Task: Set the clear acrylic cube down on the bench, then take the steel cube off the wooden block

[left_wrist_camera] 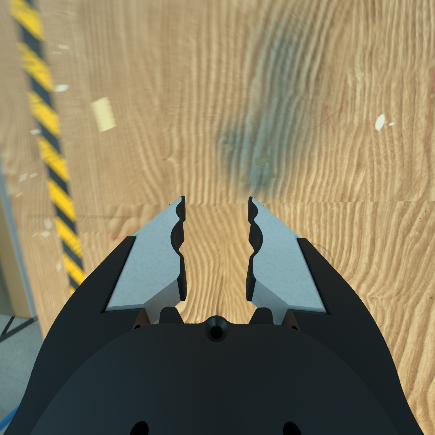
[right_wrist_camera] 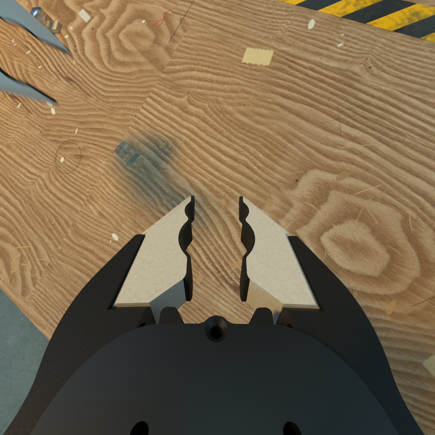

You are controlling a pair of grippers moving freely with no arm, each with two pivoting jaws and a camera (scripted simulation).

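In the right wrist view, the clear acrylic cube (right_wrist_camera: 127, 152) rests on the surface (right_wrist_camera: 282, 141), far and left of the right gripper (right_wrist_camera: 216, 200), with the left gripper (right_wrist_camera: 30, 61) at the far left, a second small cube (right_wrist_camera: 50, 22) beyond it, and the striped tape (right_wrist_camera: 376, 14) at the far right edge.

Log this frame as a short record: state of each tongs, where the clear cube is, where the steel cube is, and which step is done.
left tongs: open, empty, above the bench
right tongs: open, empty
clear acrylic cube: resting on the bench, apart from both tongs
steel cube: far corner of the right wrist view, partly hidden behind the left tongs' blurred fingers
wooden block: small, next to the steel cube; stacking unclear
step status: acrylic cube set down; steel cube not yet gripped
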